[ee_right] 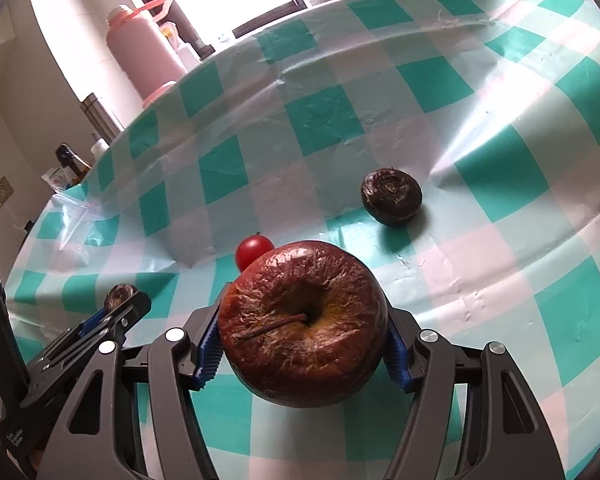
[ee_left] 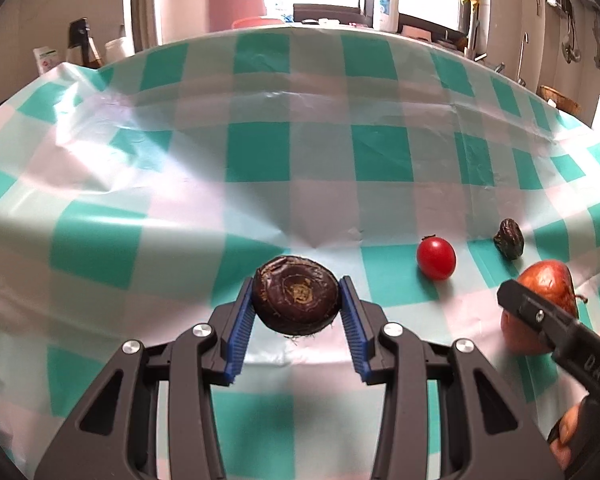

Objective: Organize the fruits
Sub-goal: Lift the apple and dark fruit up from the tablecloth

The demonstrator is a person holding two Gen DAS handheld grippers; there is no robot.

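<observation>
My left gripper is shut on a dark brown water chestnut just above the checked tablecloth. My right gripper is shut on a wrinkled red-brown apple, stem toward the camera; the apple also shows at the right in the left wrist view. A red cherry tomato lies on the cloth between the two grippers and peeks out behind the apple. A second dark water chestnut lies farther right, small in the left wrist view. The left gripper with its chestnut shows at the lower left of the right wrist view.
A green-and-white checked plastic cloth covers the table, wrinkled at the left. Beyond the far edge stand a pink jug, a steel flask, bottles and a sink tap.
</observation>
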